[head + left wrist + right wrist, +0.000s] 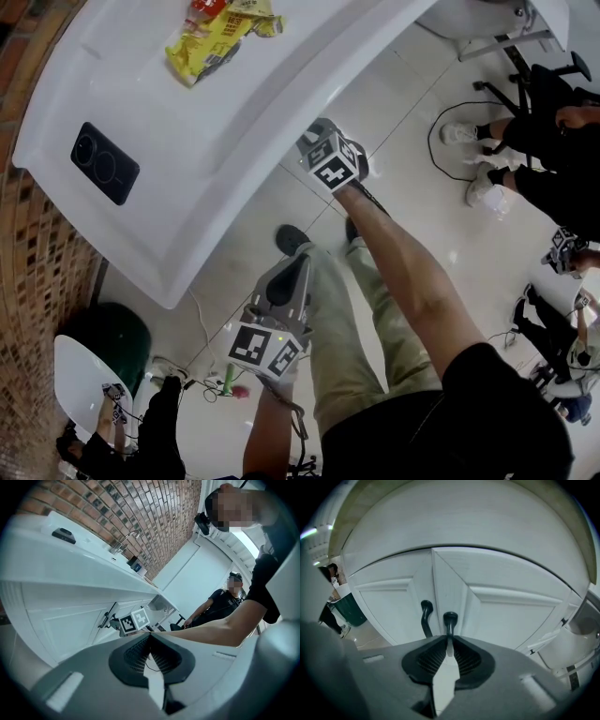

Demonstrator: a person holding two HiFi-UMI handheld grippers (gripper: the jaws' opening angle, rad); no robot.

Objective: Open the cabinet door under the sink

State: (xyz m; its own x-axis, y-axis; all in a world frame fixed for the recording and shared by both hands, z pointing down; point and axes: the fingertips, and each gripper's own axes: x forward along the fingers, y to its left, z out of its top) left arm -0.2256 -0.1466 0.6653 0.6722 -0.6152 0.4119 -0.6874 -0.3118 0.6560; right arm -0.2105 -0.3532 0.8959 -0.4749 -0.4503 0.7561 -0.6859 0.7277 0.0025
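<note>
White panelling fills the right gripper view: the cabinet door (511, 611) is closed and flush with the neighbouring door (389, 606), and the seam between them shows no gap. The black handle (450, 619) stands on the cabinet door just beside that seam. A second handle (425, 616) is on the far side of the seam, close to the black handle but apart from it.

The right claw (448, 641) has its jaws drawn in to a thin slit. The lower stem of the black handle runs down into that slit, so the claw appears to be clamped on it, though the contact itself is partly hidden by the jaw tips. The left claw (150, 638) is well back from the black handle, near the person's legs. Its jaws are pressed together with nothing between them.

The table (187, 187) overhangs the black handle from above. It carries a phone (104, 163) and a yellow packet (220, 37), neither of which belongs to the task.

As a judgement, the reach and the grip look done, but no opening has begun, since the door shows no swing at all. What is left is the pull itself: drawing the black handle outward along the door's arc, away from the seam, until the cabinet stands open.
</note>
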